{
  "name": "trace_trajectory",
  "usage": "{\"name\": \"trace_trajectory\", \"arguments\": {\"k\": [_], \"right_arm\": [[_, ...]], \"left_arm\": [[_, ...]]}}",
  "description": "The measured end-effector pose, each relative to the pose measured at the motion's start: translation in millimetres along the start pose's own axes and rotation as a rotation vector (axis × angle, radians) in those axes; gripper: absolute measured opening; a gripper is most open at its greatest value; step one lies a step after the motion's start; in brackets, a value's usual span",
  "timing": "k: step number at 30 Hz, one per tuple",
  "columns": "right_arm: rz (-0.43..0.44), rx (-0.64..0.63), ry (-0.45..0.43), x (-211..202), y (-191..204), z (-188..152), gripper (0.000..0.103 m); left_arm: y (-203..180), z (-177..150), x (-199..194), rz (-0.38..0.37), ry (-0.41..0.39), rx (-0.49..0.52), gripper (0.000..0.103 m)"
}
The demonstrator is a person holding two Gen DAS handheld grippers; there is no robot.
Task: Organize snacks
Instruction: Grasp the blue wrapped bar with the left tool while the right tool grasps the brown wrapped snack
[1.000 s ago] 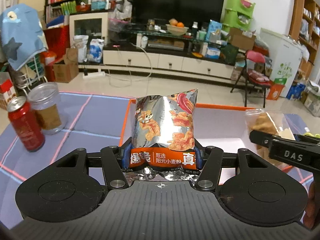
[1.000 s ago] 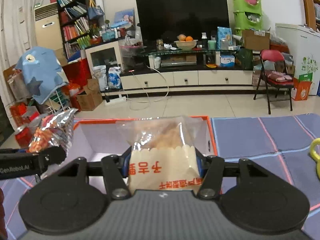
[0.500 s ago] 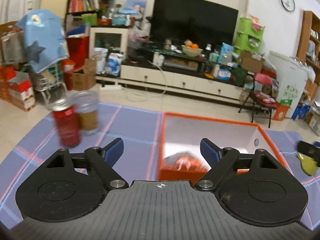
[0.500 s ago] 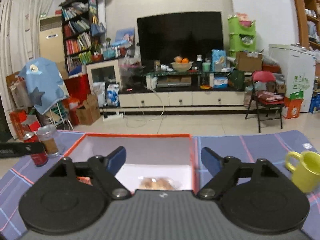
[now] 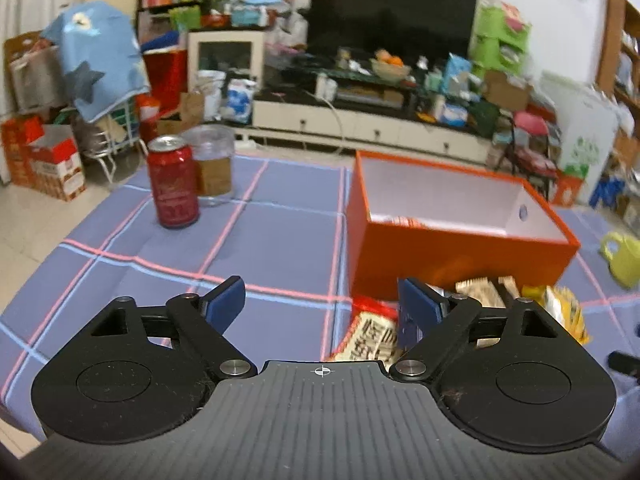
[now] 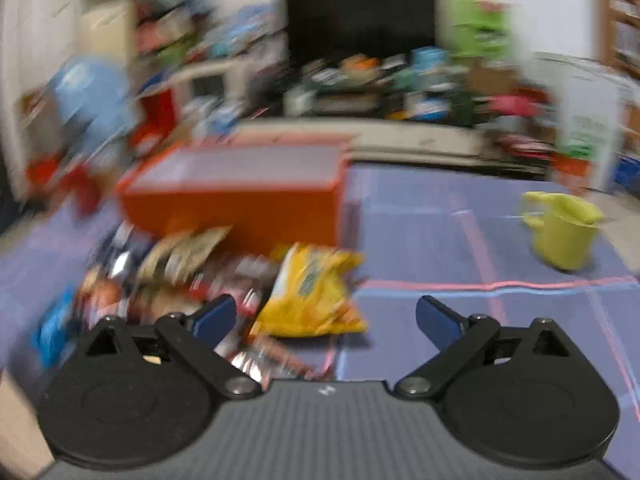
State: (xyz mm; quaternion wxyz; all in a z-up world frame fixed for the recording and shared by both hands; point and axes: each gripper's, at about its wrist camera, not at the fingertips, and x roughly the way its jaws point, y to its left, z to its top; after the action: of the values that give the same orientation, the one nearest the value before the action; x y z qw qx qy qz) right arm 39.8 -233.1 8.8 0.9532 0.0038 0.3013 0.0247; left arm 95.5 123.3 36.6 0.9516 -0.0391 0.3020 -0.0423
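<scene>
An orange box with a white inside stands on the blue checked cloth; a packet edge shows inside it. My left gripper hangs in front of the box's left corner. Its jaws are opening, with nothing between them. A red and beige packet lies just below its right finger. My right gripper is over the cloth near the snack pile, its jaws also opening and empty. A yellow bag lies just ahead of its left finger, untouched. The right wrist view is blurred. The orange box stands behind the pile.
A red can and a clear jar stand at the far left of the cloth. A yellow-green mug stands to the right of the box. More packets lie along the box's front wall.
Both grippers let go of their packets over the box, opened wide and pulled back. The loose snack pile in front of the box has come into view.
</scene>
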Motion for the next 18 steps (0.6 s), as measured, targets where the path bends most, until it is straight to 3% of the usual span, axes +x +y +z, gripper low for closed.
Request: {"name": "trace_trajectory", "arguments": {"k": [4,6,13,18], "right_arm": [[0.123,-0.244,0.086,29.6,9.7,-13.0,0.078],[0.198,-0.311,0.104,38.6,10.4,-14.6,0.075],[0.318,-0.35,0.202,63.5,10.4,-13.3,0.066],[0.346,-0.368,0.24,65.3,8.6,-19.2,0.065]], "left_arm": [[2.2,-7.8,12.6,-0.015,0.054,0.046,0.071],[6.3,-15.7,17.1,-0.023,0.087,0.048,0.071],[6.1,-39.1,19.8,-0.062,0.16,0.058,0.071],[-10.6,-51.5,25.1,-0.062,0.2,0.169,0.071]]}}
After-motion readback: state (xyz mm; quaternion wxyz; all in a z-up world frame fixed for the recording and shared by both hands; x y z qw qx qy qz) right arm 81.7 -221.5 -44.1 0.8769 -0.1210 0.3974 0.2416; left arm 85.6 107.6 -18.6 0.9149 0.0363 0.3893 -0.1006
